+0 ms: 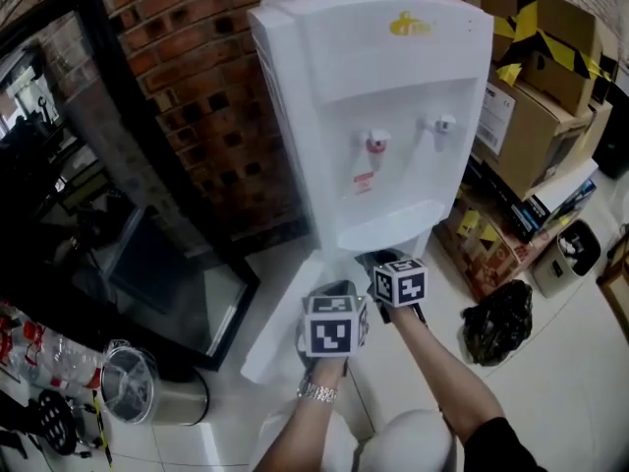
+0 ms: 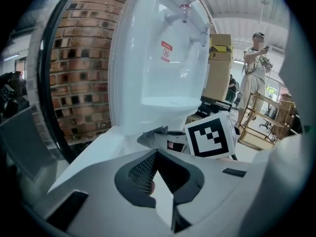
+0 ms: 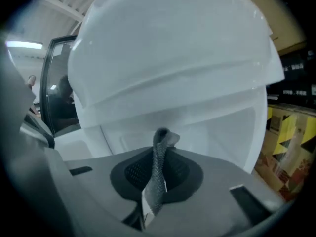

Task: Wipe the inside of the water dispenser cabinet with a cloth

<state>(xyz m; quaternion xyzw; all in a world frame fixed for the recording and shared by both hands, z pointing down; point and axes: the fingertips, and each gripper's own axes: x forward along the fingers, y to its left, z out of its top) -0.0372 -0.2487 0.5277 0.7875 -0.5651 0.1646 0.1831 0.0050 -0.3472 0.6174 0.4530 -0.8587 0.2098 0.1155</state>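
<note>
The white water dispenser (image 1: 373, 87) (image 2: 163, 43) (image 3: 173, 68) stands against a brick wall. Its lower cabinet door (image 1: 280, 323) (image 2: 94, 152) is swung open to the left. My left gripper (image 1: 334, 298) (image 2: 158, 177) is at that door, shut with a white edge of the door between its pads. My right gripper (image 1: 388, 264) (image 3: 158, 172) is shut on a grey cloth (image 3: 159, 167) (image 2: 158, 138) and sits just below the drip tray, at the mouth of the cabinet. The inside of the cabinet is hidden in the head view.
Cardboard boxes (image 1: 536, 96) are stacked right of the dispenser, with a black bag (image 1: 499, 321) on the floor before them. A steel bin (image 1: 147, 386) and a black-framed glass panel (image 1: 118, 214) are on the left. A person (image 2: 253, 78) stands far off by a wooden rack (image 2: 266, 122).
</note>
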